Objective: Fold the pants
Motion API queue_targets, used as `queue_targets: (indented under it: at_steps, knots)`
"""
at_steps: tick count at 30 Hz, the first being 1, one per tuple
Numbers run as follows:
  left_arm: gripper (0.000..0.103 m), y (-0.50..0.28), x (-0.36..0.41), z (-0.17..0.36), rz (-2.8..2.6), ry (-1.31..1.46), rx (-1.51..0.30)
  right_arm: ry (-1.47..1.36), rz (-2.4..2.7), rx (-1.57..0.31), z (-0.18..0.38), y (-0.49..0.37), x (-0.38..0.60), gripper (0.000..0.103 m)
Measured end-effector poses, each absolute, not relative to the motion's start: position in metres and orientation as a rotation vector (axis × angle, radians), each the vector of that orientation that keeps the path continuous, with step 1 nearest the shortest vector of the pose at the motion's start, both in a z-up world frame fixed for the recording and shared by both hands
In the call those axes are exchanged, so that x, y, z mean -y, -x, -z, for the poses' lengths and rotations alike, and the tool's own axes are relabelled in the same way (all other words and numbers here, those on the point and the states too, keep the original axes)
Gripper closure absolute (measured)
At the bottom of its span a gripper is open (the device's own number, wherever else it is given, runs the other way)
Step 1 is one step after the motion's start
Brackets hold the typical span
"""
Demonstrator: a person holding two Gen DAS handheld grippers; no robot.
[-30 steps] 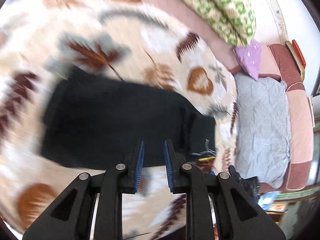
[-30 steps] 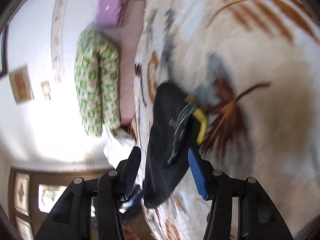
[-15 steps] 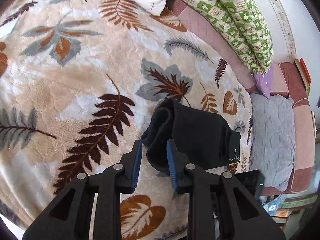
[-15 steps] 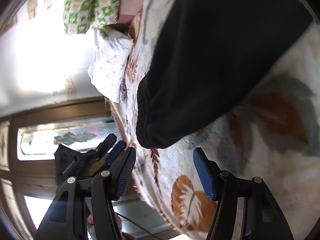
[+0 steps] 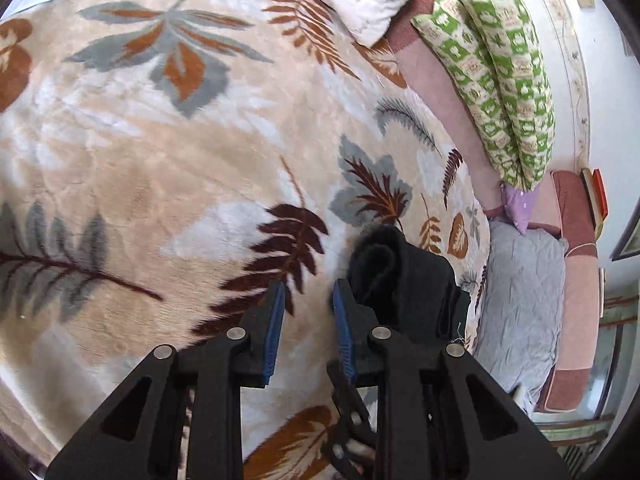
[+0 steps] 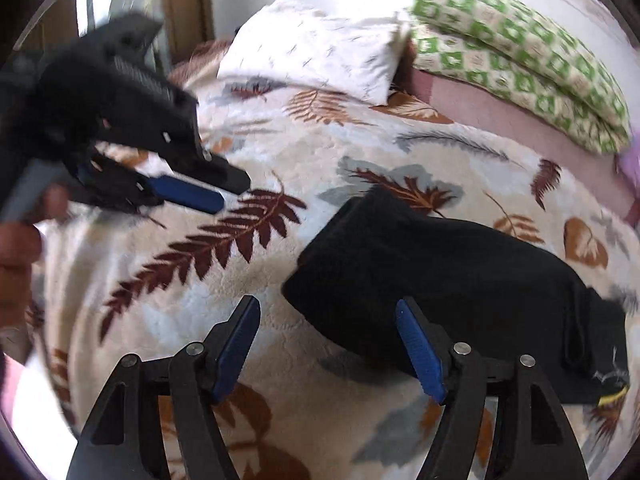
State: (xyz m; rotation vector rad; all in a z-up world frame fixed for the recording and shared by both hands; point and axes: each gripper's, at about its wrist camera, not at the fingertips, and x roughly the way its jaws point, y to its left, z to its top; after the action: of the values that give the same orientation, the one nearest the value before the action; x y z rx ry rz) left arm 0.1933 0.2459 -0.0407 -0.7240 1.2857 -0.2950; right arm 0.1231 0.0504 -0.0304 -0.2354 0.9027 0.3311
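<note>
My left tongs [image 5: 307,316] hang apart beside the folded pants [image 6: 448,280], gripping nothing. My right tongs [image 6: 328,344] gape wide above the blanket [image 6: 280,152].

Left claw [image 5: 307,316] and right claw [image 6: 328,344] both gape, seemingly empty.

1. Bed was covered by a cream leaf-print blanket [image 5: 168,152].
2. Black pants [image 6: 460,280] lay folded on the blanket, near its right side.
3. White pillow [image 6: 316,56] sat at the blanket's far edge.
4. Green-patterned quilt [image 5: 504,80] lay folded on the pink sheet [image 5: 444,100] beside the blanket.
</note>
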Motion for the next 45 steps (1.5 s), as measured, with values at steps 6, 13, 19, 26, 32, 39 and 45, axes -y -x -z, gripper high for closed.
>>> queue_targets:
  at_steps: [6, 13, 19, 26, 32, 39, 45]
  knots:
    - [0.081, -0.2, -0.257, 0.046, 0.313, 0.749, -1.277, 0.291, -0.227, -0.931, 0.07, -0.152, -0.069, 0.029]
    - [0.07, -0.214, -0.234, 0.051, 0.356, 0.74, -1.299, 0.188, -0.248, -0.943, 0.062, -0.171, -0.042, 0.07]
    - [0.057, -0.224, -0.182, 0.052, 0.495, 0.765, -1.344, 0.094, -0.342, -0.883, 0.03, -0.152, -0.009, 0.075]
    - [0.049, -0.233, -0.157, 0.065, 0.543, 0.922, -1.365, 0.098, -0.376, -0.867, 0.028, -0.14, 0.0, 0.076]
    - [0.048, -0.236, -0.145, 0.075, 0.537, 0.942, -1.392, 0.076, -0.397, -0.871, 0.03, -0.142, 0.002, 0.076]
    - [0.077, -0.232, -0.134, 0.067, 0.581, 0.987, -1.386, 0.012, -0.403, -0.874, 0.026, -0.142, 0.016, 0.076]
    - [0.077, -0.227, -0.112, 0.028, 0.578, 0.977, -1.34, -0.068, -0.431, -0.831, 0.003, -0.135, 0.032, 0.076]
